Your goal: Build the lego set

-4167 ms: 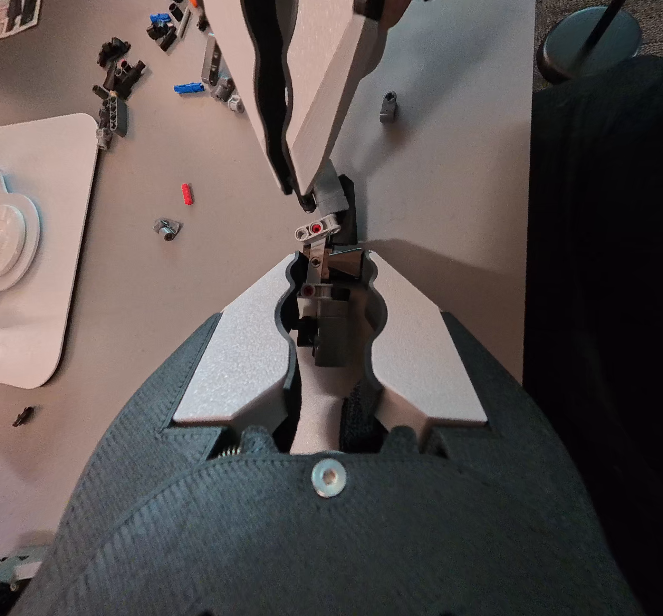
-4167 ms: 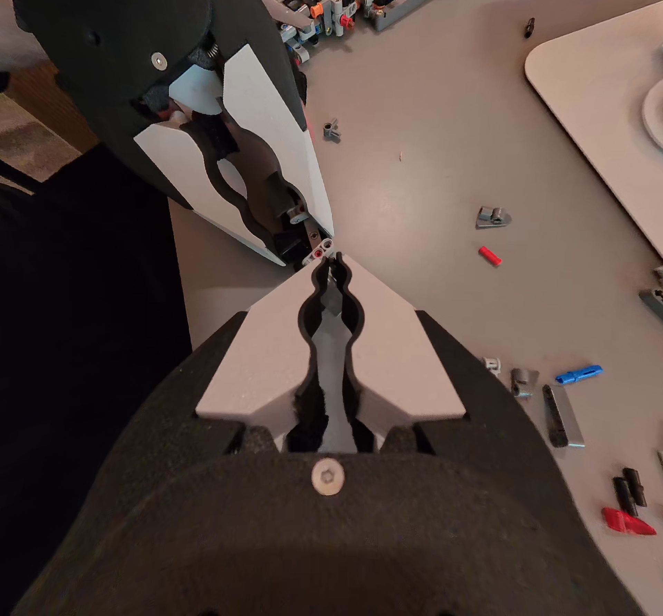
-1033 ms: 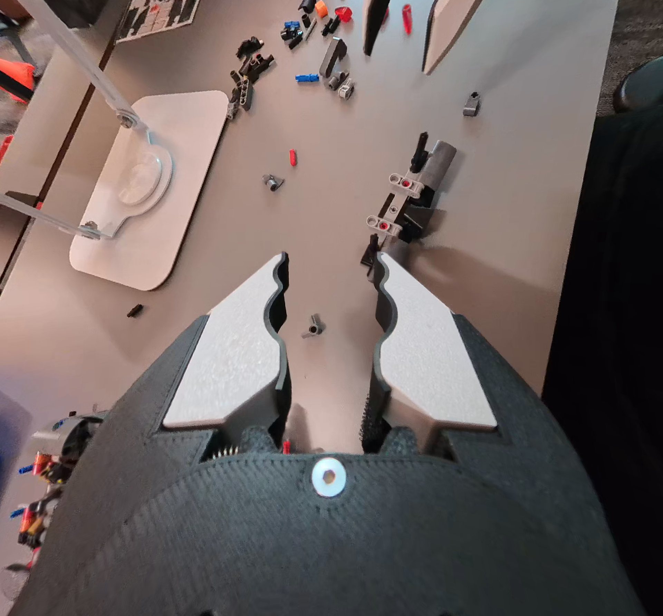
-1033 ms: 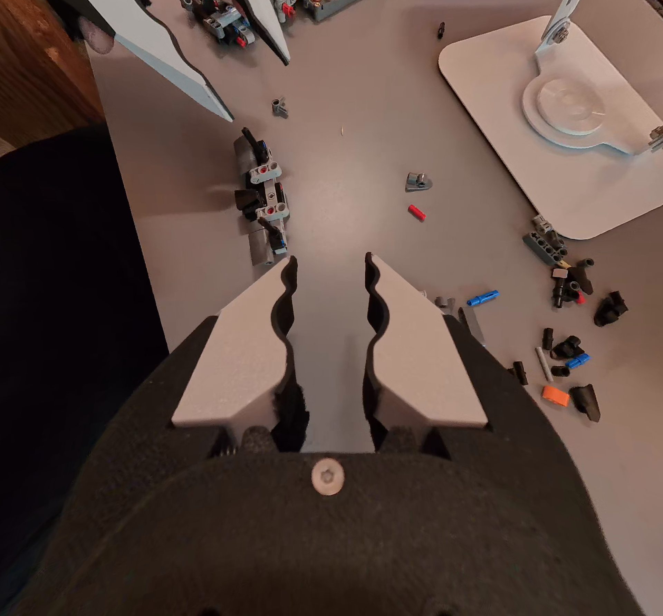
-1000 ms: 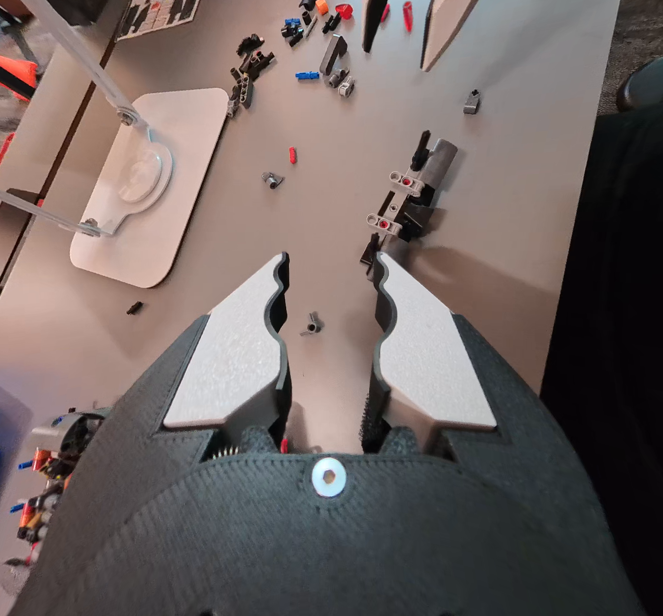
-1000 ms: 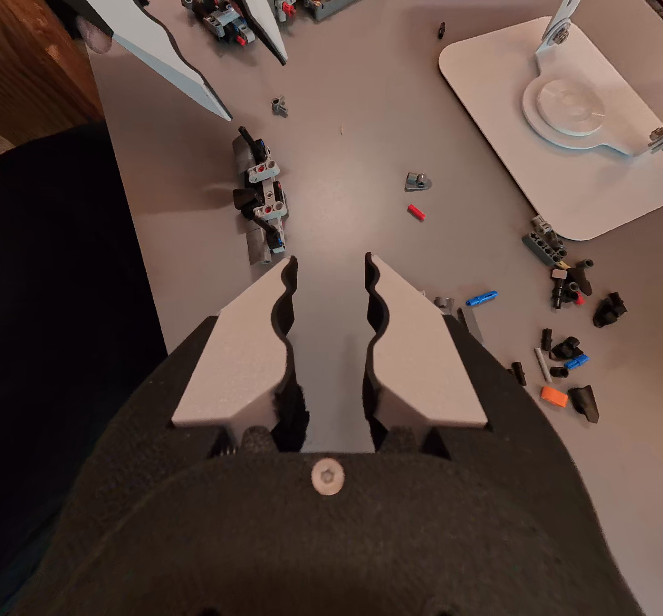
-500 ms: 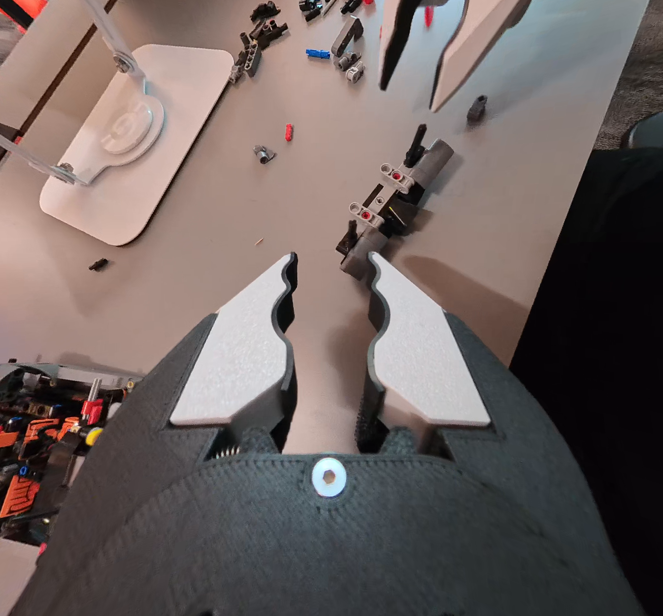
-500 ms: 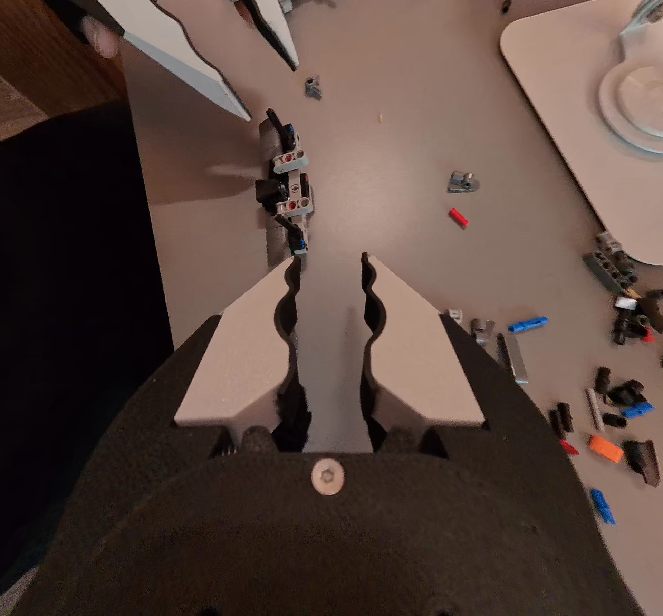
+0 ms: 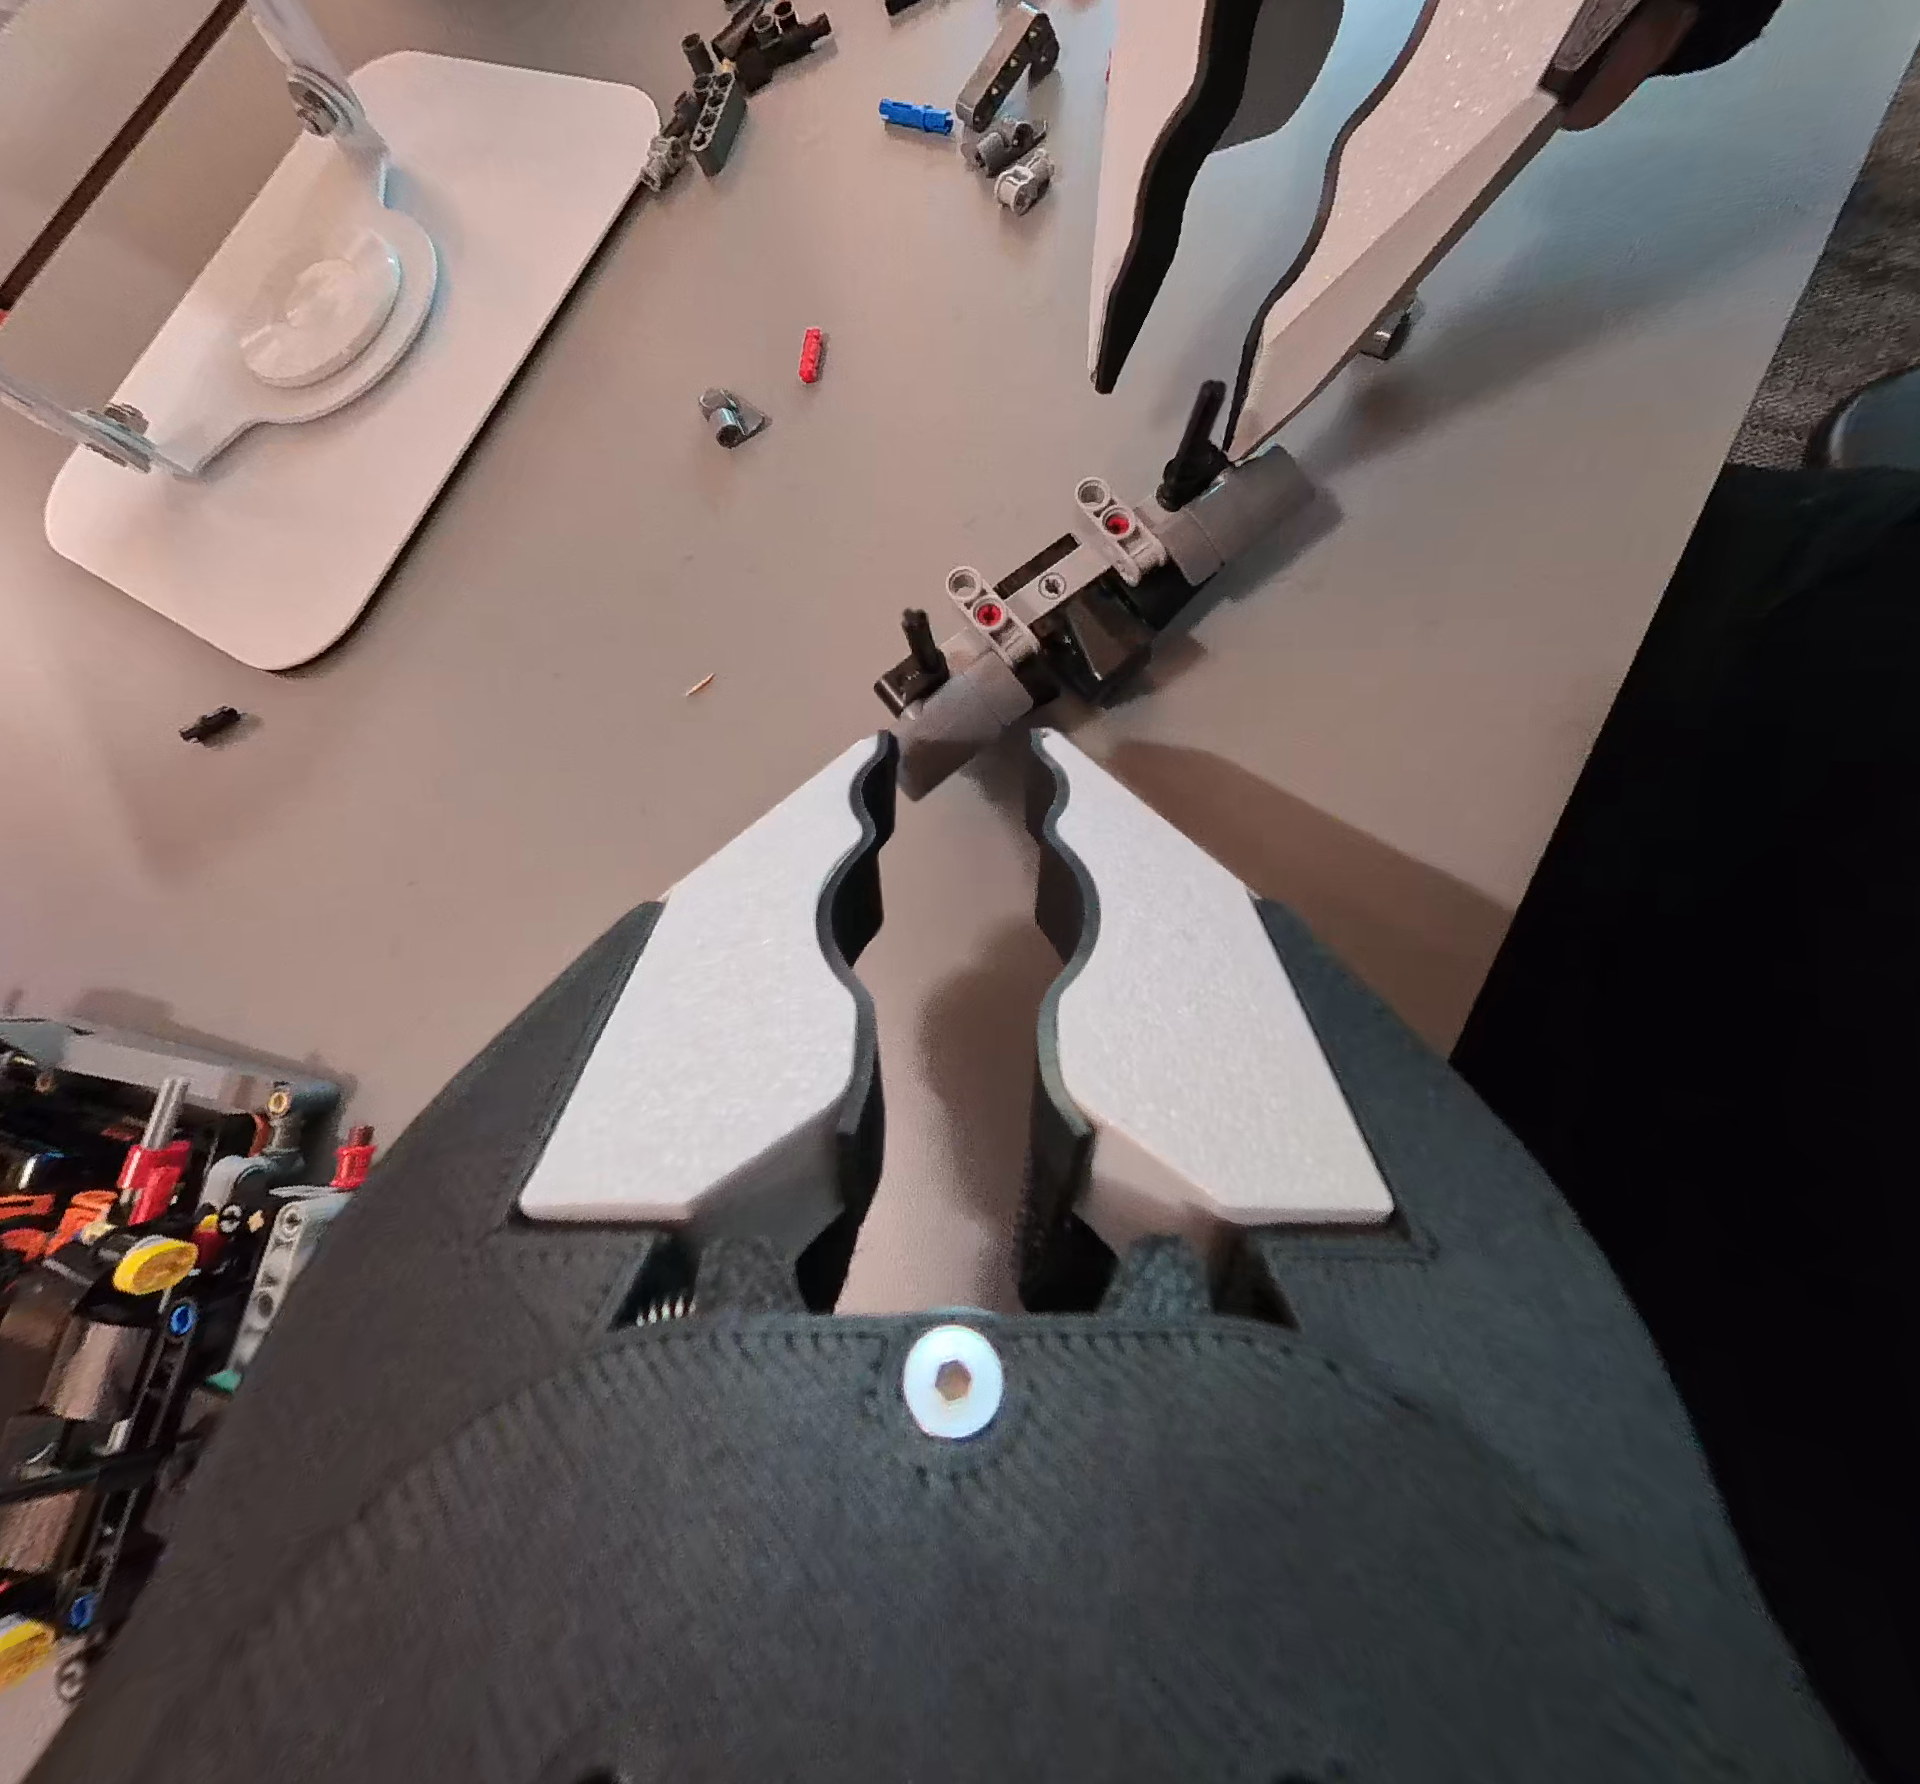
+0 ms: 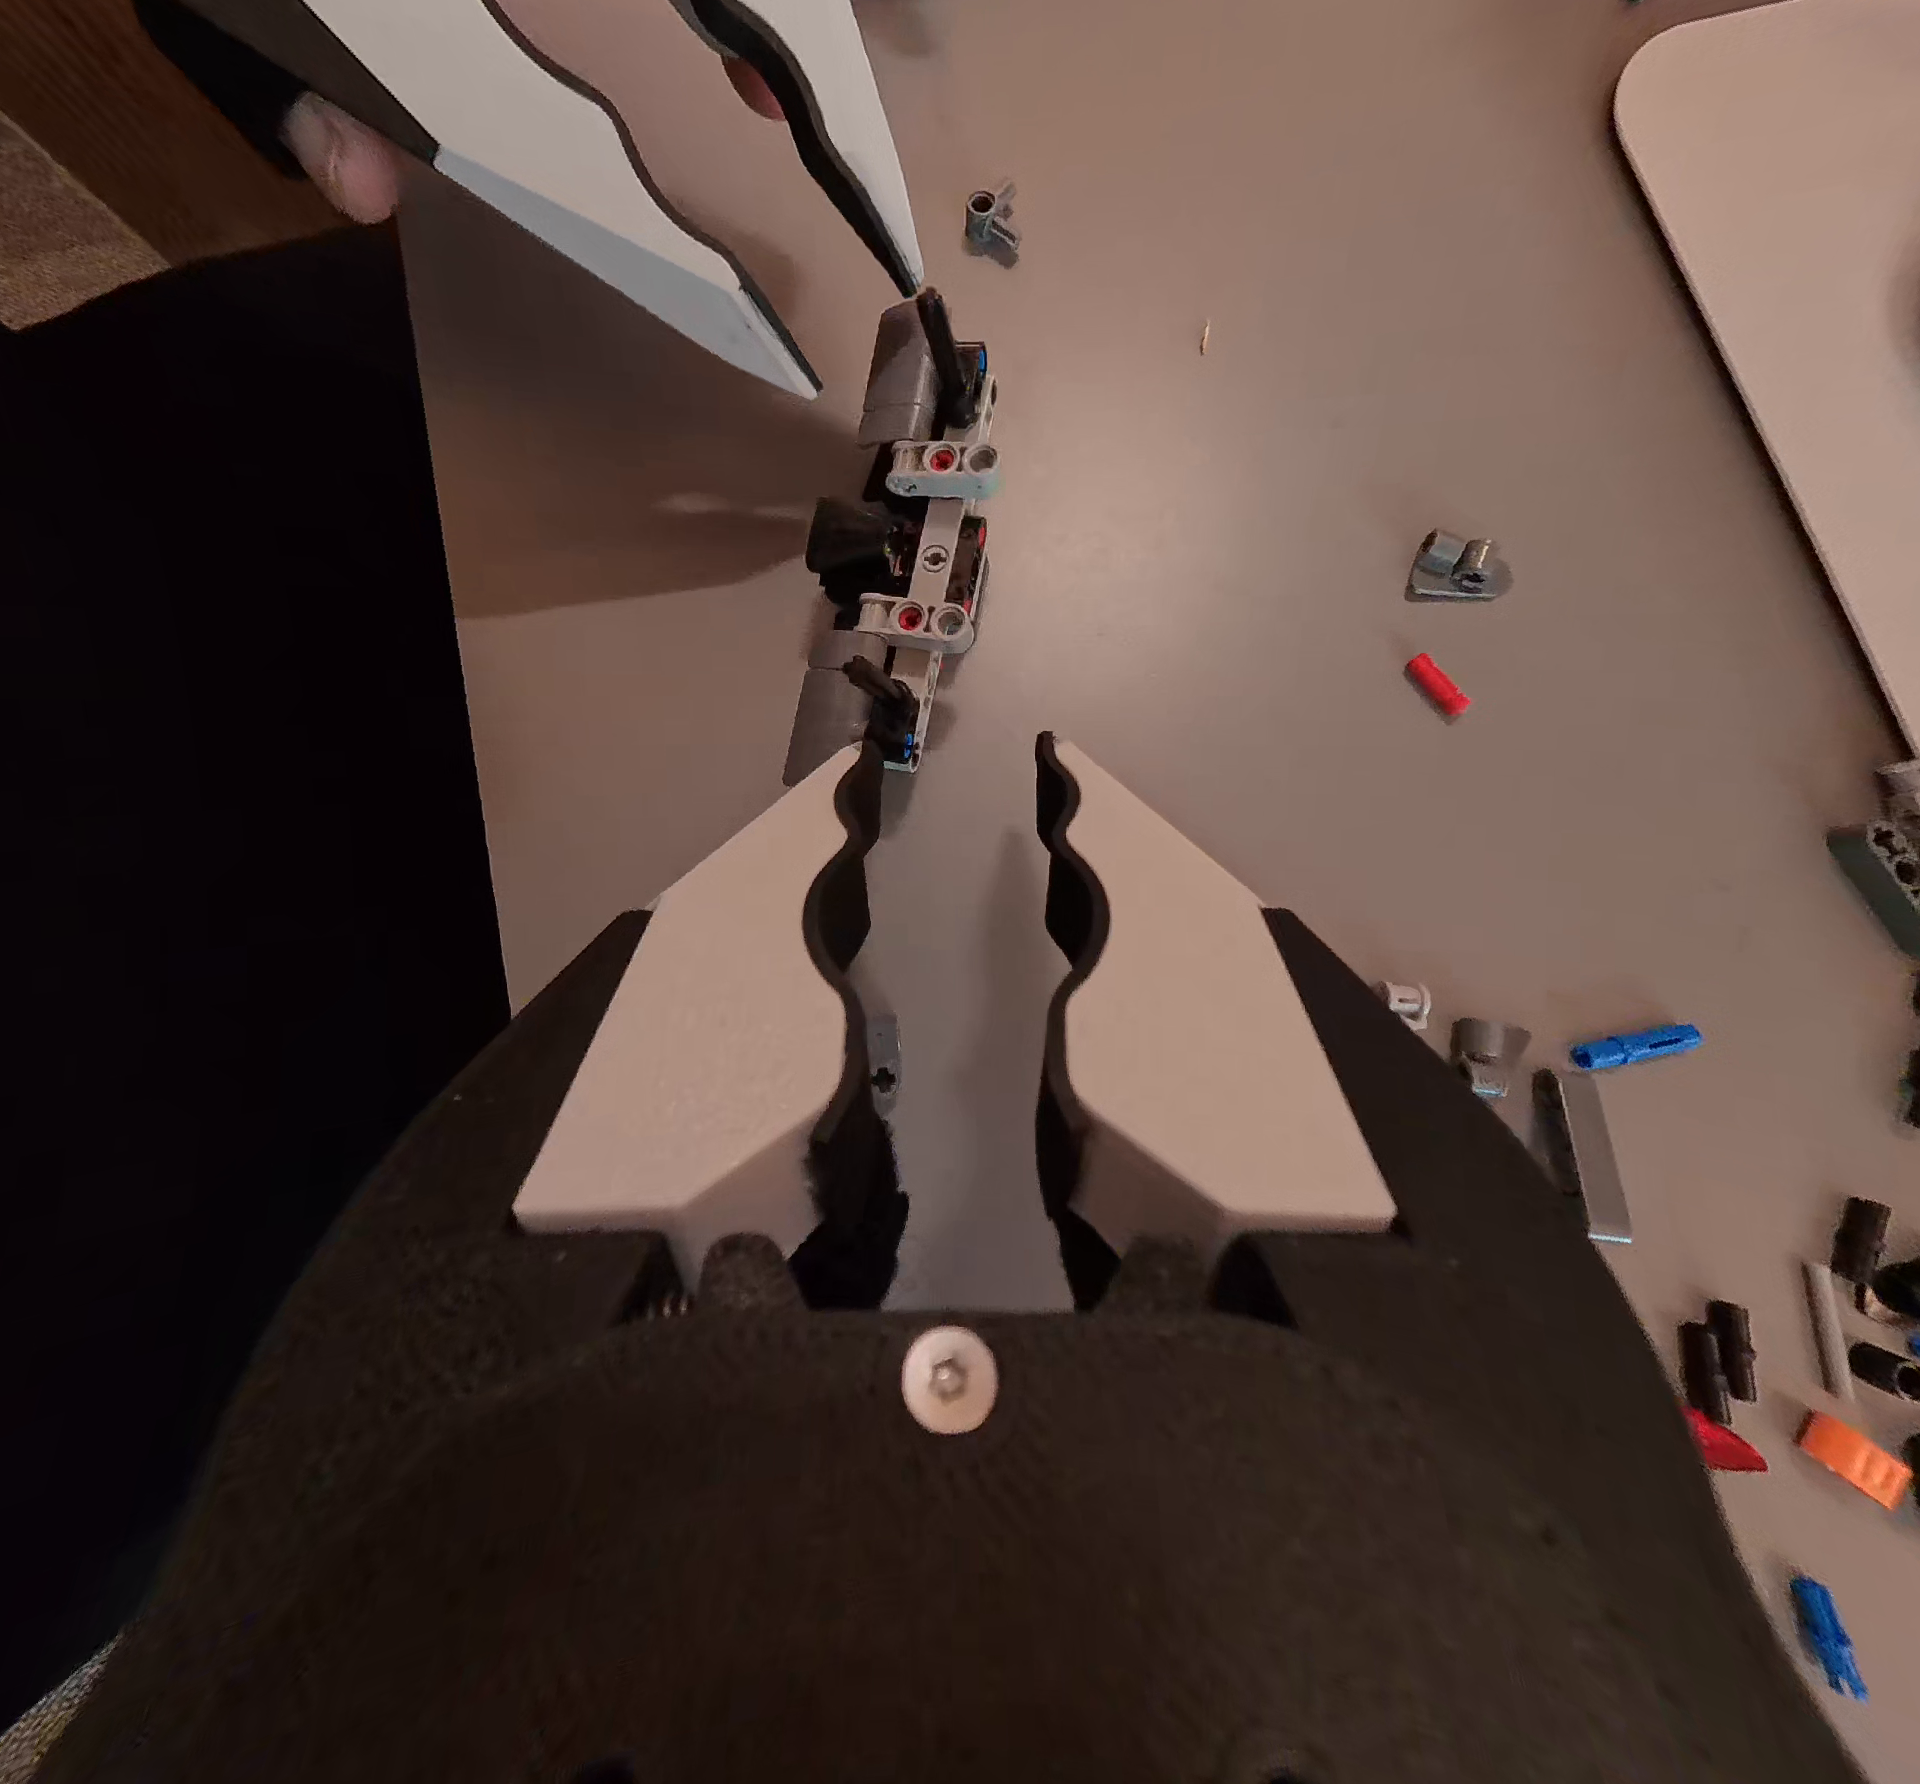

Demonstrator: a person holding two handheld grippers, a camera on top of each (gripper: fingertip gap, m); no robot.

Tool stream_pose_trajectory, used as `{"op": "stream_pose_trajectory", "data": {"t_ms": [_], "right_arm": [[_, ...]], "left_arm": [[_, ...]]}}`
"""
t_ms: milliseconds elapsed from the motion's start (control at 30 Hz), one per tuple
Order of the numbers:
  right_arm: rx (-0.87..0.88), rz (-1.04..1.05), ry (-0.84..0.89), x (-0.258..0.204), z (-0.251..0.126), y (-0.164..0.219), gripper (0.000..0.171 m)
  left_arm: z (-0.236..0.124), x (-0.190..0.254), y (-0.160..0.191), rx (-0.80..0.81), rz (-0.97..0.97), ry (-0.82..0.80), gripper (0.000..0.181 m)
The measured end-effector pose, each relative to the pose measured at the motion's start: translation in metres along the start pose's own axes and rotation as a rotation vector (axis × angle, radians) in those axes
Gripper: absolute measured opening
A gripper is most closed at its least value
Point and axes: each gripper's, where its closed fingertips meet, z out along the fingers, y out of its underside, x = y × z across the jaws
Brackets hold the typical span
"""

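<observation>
- Left wrist view: the left gripper (image 9: 961, 747) has its fingers spread and holds nothing; its tips now stand at the near grey end of the small lego assembly (image 9: 1081, 607), where half a second ago that end lay ahead of the right fingertip. Whether the tips touch it, I cannot tell.
- The assembly lies flat on the grey table (image 9: 520, 799) near its edge, as it did a second ago (some four seconds back it was clamped between both grippers, off the table).
- The right gripper (image 9: 1174, 384) has come down from the top of this view; its fingers are apart and its tips sit at the far end of the assembly, close by the upright black pin (image 9: 1195, 446).
- Right wrist view: the right gripper (image 10: 951, 747) is spread and empty, its left tip just beside the assembly (image 10: 920, 539); the left gripper (image 10: 862, 332) reaches the opposite end.
- Only the left wrist view shows the large part-built model (image 9: 135, 1246) at lower left and the white base plate's (image 9: 499, 280) clear stand arm.
- Only the right wrist view shows a small grey piece (image 10: 883, 1048) under its own left finger, and a fingertip of the person's hand (image 10: 343, 155) behind the left gripper.
- Both views show the loose red pin (image 9: 810, 354) and the scattered loose pieces (image 10: 1766, 1319).
</observation>
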Motion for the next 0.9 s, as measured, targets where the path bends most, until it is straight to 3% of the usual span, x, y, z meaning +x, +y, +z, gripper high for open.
{"op": "stream_pose_trajectory", "data": {"t_ms": [33,900], "right_arm": [[0.001,-0.001,-0.002,0.000,0.000,0.000,0.028],[0.027,0.003,-0.024,-0.006,0.017,-0.017,0.027]], "left_arm": [[0.001,0.000,0.001,0.000,-0.003,-0.001,0.023],[0.023,-0.018,-0.007,0.022,-0.014,-0.015,0.021]]}}
